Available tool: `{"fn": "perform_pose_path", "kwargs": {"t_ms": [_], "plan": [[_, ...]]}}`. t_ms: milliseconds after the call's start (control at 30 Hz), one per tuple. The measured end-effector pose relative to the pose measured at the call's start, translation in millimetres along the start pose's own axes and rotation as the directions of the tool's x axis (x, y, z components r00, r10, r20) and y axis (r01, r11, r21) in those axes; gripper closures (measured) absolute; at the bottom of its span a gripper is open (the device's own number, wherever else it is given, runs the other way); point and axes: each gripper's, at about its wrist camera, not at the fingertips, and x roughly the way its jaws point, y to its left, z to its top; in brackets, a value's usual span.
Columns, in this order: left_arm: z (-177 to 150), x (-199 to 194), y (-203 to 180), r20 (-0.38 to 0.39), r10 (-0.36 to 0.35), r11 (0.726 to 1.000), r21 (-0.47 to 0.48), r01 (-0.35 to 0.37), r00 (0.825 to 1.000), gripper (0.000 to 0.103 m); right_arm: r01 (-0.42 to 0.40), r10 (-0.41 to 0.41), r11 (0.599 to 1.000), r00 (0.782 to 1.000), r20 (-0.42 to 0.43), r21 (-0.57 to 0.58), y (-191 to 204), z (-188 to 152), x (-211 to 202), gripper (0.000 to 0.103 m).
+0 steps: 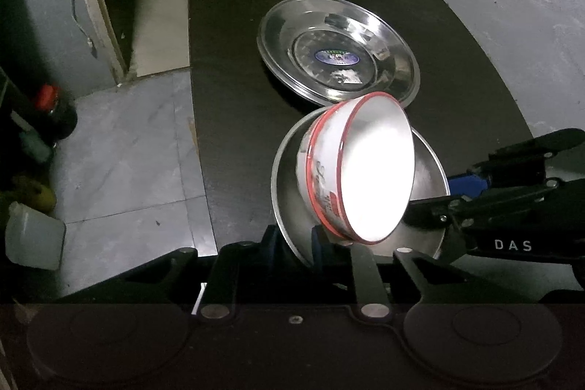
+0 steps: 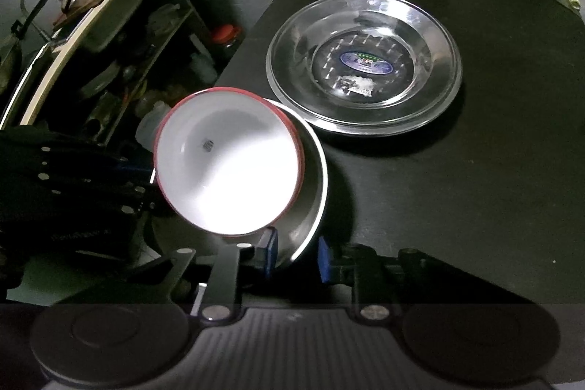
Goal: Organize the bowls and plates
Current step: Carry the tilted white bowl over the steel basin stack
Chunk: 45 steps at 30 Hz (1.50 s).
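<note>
While both tongs bite the same steel dish (image 1: 286,192), low in the middle of each view, the white bowl (image 1: 373,170) lies tipped on its side inside it, red rim up, looking ready to roll. The left gripper (image 1: 295,243) is closed down to a narrow gap, blue pads either side of the dish's near rim. At the bottom of the right wrist view, the right gripper (image 2: 297,253) is just as narrow, pinching the opposite rim. Neither one touches the bowl. Further up the frame, a second steel plate (image 1: 292,24) sits flat on the black table (image 1: 226,97), just beyond the dish.

Handling looks tricky: thin polished steel is probably light, stiff and slick, so the rim is the only sensible place to grip. The bowl looks glazed and breakable, and it's loose. Keep the dish level, or that bowl slides out.
</note>
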Motion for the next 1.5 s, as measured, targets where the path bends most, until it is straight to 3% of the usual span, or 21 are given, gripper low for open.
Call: {"fn": "perform_pose_path", "kwargs": {"t_ms": [767, 1500], "plan": [[2, 4, -6, -0.006, -0.018, 1.000, 0.024, 0.018, 1.000, 0.082, -0.009, 0.008, 1.000, 0.999, 0.034, 0.029, -7, -6, -10, 0.078], [26, 7, -43, 0.015, -0.077, 0.984, 0.164, 0.074, 0.997, 0.082, 0.039, -0.053, 0.993, 0.992, 0.115, 0.113, -33, -22, -43, 0.078]]}}
